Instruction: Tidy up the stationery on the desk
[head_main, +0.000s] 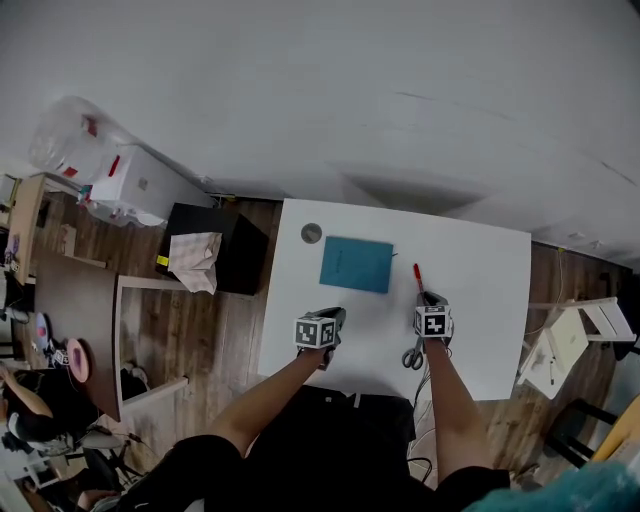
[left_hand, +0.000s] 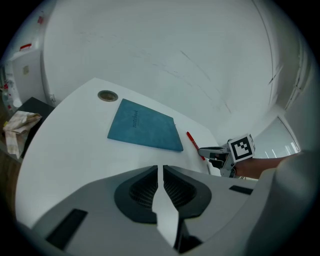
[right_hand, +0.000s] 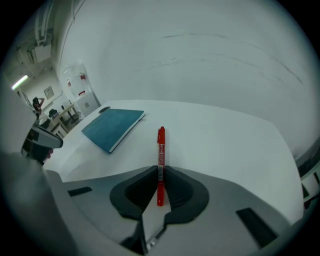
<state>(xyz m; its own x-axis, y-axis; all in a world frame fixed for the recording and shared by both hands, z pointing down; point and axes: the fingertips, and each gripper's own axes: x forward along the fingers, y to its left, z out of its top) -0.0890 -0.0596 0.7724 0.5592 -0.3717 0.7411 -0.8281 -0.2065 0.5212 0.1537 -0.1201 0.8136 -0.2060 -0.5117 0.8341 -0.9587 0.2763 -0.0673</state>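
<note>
Right gripper (right_hand: 160, 174) is clamping a red pen (right_hand: 161, 145) by its lower half, jaws closed on the barrel, while the far end is pointing out over the white desk (right_hand: 235, 145); whether the pen is touching the desk is hard to tell. Left of the pen, a teal notebook (right_hand: 112, 127) is lying flat, its cover lettering too small to read, with a round grey disc (head_main: 311, 233) near its far corner. Left gripper (left_hand: 161, 175) is hovering with jaws only a slit apart and nothing between them, and grey scissors (head_main: 413, 355) are showing only their handles, the blades concealed under the right gripper.
</note>
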